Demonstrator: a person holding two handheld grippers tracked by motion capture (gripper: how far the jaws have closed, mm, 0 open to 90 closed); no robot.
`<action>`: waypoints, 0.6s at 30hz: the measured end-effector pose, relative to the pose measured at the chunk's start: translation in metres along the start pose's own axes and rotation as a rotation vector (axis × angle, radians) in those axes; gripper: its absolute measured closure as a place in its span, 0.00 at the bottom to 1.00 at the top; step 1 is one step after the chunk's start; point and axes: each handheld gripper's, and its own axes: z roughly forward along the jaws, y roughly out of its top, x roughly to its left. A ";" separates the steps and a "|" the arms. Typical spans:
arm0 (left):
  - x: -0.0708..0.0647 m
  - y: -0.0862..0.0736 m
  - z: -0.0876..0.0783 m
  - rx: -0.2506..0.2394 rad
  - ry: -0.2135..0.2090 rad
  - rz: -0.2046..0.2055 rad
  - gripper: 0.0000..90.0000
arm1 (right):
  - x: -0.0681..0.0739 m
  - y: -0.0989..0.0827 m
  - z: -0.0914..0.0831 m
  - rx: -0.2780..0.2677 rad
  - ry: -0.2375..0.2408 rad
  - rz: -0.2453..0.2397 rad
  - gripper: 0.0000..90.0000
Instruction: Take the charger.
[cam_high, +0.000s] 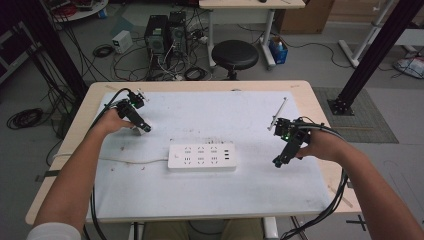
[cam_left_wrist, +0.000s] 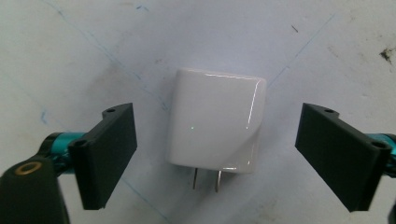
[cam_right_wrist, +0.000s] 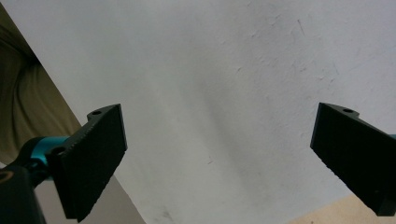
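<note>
White and glossy, the plug-in charger (cam_left_wrist: 215, 122) lies flat on the surface squarely between the spread left tongs (cam_left_wrist: 215, 156), untouched, prongs pointing back toward them, while the right tongs (cam_right_wrist: 219, 163) hang spread and empty well apart.

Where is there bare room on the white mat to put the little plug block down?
Roomy patches: the wide strip between the power strip and the mat's near edge, and the far stretch of the white mat behind it. It is tighter at the far left, where the left gripper straddles the white plug block, and at the right by the right gripper.
</note>
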 end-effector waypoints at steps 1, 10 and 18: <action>-0.001 0.000 0.002 -0.014 -0.001 -0.012 0.16 | 0.000 0.000 0.000 0.002 0.002 0.003 0.03; 0.002 0.001 0.009 0.009 -0.005 0.001 0.32 | -0.004 0.000 0.002 0.003 0.006 -0.006 0.03; 0.002 0.000 0.011 0.008 -0.025 0.013 0.44 | -0.005 0.000 0.001 0.009 0.006 -0.003 0.03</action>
